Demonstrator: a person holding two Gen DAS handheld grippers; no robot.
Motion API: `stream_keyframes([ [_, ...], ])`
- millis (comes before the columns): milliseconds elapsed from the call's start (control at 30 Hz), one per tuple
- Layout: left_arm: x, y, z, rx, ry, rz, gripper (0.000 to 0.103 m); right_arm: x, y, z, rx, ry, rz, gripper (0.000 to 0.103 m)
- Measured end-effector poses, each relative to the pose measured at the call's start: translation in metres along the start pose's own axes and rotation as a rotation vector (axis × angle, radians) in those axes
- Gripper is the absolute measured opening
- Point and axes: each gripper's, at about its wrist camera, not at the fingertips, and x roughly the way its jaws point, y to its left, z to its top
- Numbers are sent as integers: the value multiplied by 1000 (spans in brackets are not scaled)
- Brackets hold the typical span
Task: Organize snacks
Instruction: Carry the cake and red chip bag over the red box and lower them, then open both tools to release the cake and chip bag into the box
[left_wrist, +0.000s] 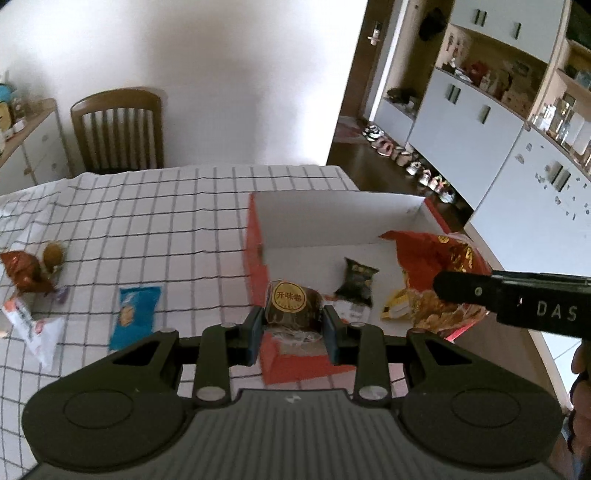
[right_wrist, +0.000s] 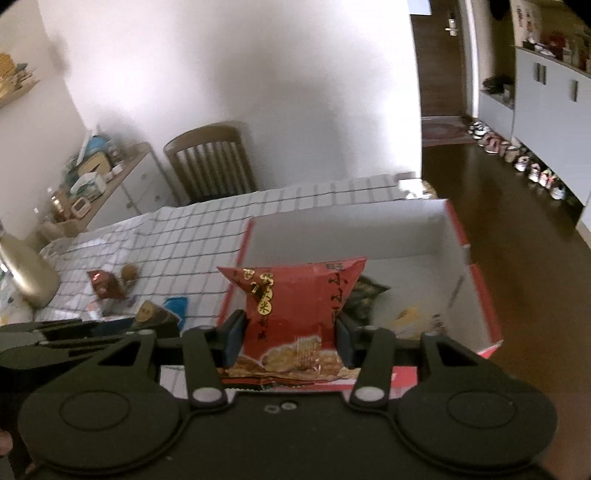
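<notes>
The left gripper (left_wrist: 292, 334) is angling downward over the near wall of the red cardboard box with a white inside (left_wrist: 332, 218), its two blue-padded fingers (left_wrist: 254, 334) pinching a dark brown round snack pack with a gold label (left_wrist: 291, 308) between them. The right gripper (right_wrist: 290, 341) is tilting down at a similar slant and clamping a red crinkly rice-cracker bag (right_wrist: 295, 310) by its sides, the bag standing upright above the box's near-left corner. In the left wrist view this gripper's black finger is reaching in from 3 o'clock, with part of the person's hand (left_wrist: 580, 387) showing at 4 o'clock.

Inside the box, at 1 o'clock from the left gripper, a small black snack packet (left_wrist: 356, 282) is lying on the white floor beside a yellow-and-white wrapper (left_wrist: 393, 308).

Out on the white table with a black grid cloth (left_wrist: 166, 221), at 9 o'clock, a blue flat snack sachet (left_wrist: 135, 317) is lying just beside the left gripper. Farther out, a white packet (left_wrist: 33, 328) and a reddish-brown packet with a round brown snack (left_wrist: 33, 267) are sitting near the edge. A brown wooden slat-back chair (left_wrist: 118, 129) is standing at 11 o'clock beyond the table.
</notes>
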Motion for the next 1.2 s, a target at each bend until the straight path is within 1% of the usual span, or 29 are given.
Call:
stream_keyframes([
  [167, 23, -20, 15, 22, 12, 12, 32, 4, -32, 10, 23, -16, -42, 49],
  [267, 42, -28, 26, 37, 26, 18, 33, 14, -47, 13, 22, -11, -65, 49],
  [433, 80, -37, 41, 41, 70, 36, 33, 39, -67, 17, 31, 32, -99, 49],
  [533, 104, -40, 47, 44, 102, 55, 33, 52, -72, 17, 22, 51, -116, 49],
  [667, 135, -44, 55, 44, 155, 61, 33, 68, -75, 16, 18, 83, -126, 49],
  [800, 163, -47, 56, 49, 201, 77, 33, 82, -77, 15, 9, 116, -132, 49],
  [833, 169, -47, 56, 48, 212, 71, 33, 86, -77, 14, 7, 124, -132, 49],
  [1000, 189, -51, 53, 71, 254, 72, 33, 97, -76, 9, -9, 161, -140, 49],
  [1200, 204, -52, 49, 76, 304, 74, 33, 101, -74, 8, -38, 165, -151, 49],
])
